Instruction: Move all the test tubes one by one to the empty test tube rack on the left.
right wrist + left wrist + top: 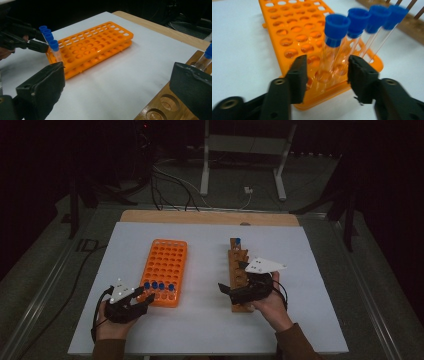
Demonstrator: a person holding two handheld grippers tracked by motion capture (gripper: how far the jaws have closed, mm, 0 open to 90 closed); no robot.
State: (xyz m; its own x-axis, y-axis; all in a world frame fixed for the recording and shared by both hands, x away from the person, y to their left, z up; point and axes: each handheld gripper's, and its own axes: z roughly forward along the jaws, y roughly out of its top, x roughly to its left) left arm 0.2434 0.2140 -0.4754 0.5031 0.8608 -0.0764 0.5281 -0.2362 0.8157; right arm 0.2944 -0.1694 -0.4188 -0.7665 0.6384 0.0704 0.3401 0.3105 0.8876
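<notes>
An orange tube rack [167, 262] lies left of centre on the white sheet. Several clear tubes with blue caps [159, 285] stand in its nearest row. My left gripper [144, 296] is at that near end. In the left gripper view its jaws stand apart either side of the nearest tube [333, 47], with a gap to each pad. A wooden rack [239, 270] lies to the right, with one blue-capped tube [237, 241] at its far end. My right gripper [231, 276] hovers over the wooden rack's near part, jaws wide and nothing between them [117, 75].
The white sheet [210, 325] covers a wooden table whose far edge [210, 216] shows. Cables and a metal stand's legs [205, 175] lie on the floor behind. In the right gripper view the wooden rack's holes [170, 102] nearest the jaws hold nothing.
</notes>
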